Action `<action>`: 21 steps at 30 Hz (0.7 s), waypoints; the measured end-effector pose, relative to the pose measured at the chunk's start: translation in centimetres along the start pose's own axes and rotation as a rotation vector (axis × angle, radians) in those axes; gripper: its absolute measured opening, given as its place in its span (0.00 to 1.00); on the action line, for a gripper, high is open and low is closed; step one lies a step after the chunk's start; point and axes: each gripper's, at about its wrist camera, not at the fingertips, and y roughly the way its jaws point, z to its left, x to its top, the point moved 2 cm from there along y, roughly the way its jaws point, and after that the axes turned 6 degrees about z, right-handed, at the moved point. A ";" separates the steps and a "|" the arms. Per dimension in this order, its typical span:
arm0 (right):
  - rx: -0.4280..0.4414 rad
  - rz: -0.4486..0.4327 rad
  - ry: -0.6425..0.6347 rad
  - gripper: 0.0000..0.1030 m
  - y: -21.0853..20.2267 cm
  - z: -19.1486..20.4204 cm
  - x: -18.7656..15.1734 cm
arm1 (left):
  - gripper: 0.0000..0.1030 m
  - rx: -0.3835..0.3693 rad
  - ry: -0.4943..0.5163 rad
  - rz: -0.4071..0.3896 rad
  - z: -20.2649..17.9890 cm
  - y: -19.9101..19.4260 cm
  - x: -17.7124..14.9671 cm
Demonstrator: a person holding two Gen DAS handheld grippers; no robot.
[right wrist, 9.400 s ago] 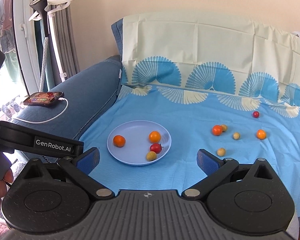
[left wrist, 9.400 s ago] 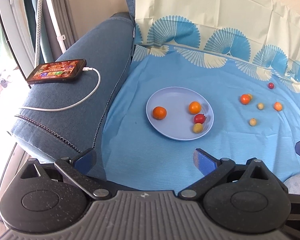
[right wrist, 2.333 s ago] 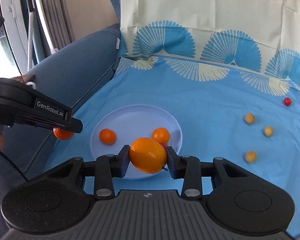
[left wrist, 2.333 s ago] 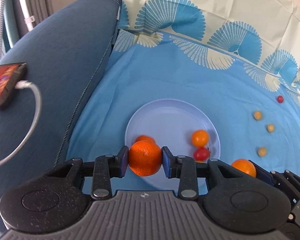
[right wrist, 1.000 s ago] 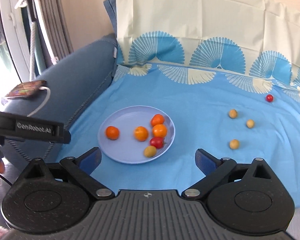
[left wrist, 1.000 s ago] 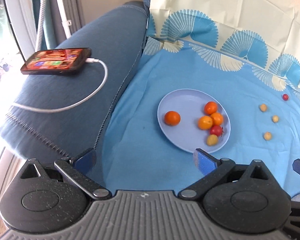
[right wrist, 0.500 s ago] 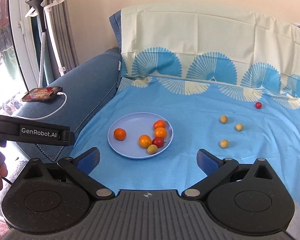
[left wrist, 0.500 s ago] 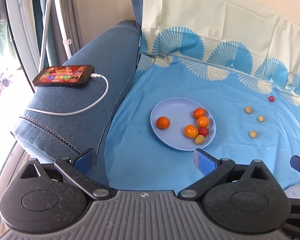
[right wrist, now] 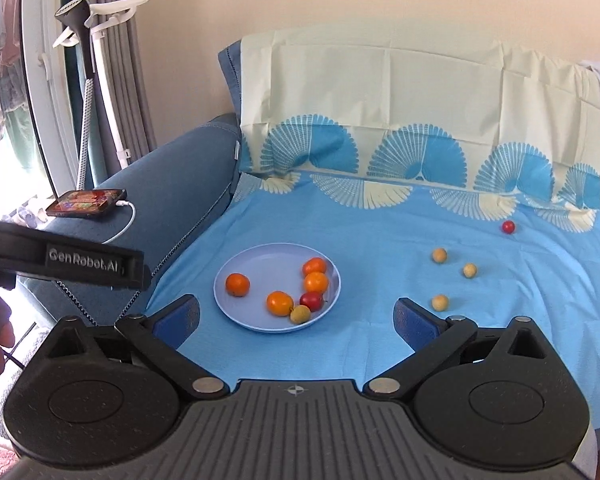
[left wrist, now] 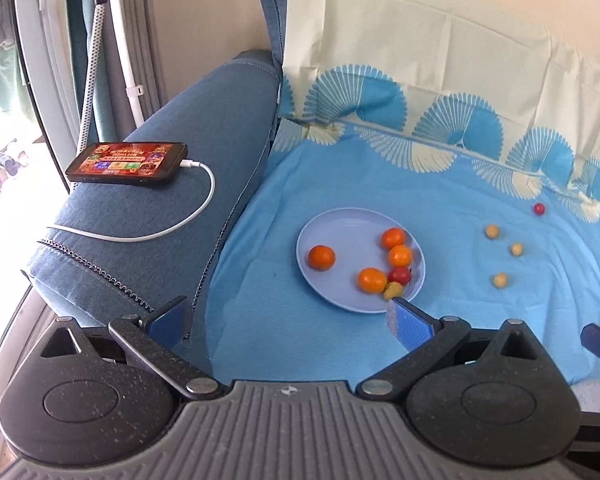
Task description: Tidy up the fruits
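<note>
Plate of fruit lies beyond spread fingers — untouched.

pale blue plate, orange fruits, fan-patterned blue cloth

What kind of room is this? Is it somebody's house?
Most likely a living room at home. There is a blue sofa covered with a patterned sheet, a phone charging on its armrest, and curtains by a bright window.
</note>
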 end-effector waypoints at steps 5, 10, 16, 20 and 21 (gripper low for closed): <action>-0.027 -0.007 0.053 0.99 0.8 -2.1 0.0 | 1.00 0.023 0.041 0.033 -1.5 1.7 0.6; -0.113 -0.006 0.134 0.99 2.9 -6.6 -0.3 | 1.00 0.007 0.074 0.065 -4.9 4.5 2.8; -0.256 -0.005 0.211 0.99 8.2 -14.9 0.5 | 1.00 -0.074 0.135 0.072 -12.8 10.2 7.3; -0.310 0.031 0.225 0.99 14.0 -20.6 1.1 | 1.00 -0.112 0.247 0.047 -19.6 15.7 9.8; -0.313 0.038 0.220 0.99 15.6 -21.8 1.1 | 1.00 -0.121 0.275 0.050 -21.2 17.2 10.4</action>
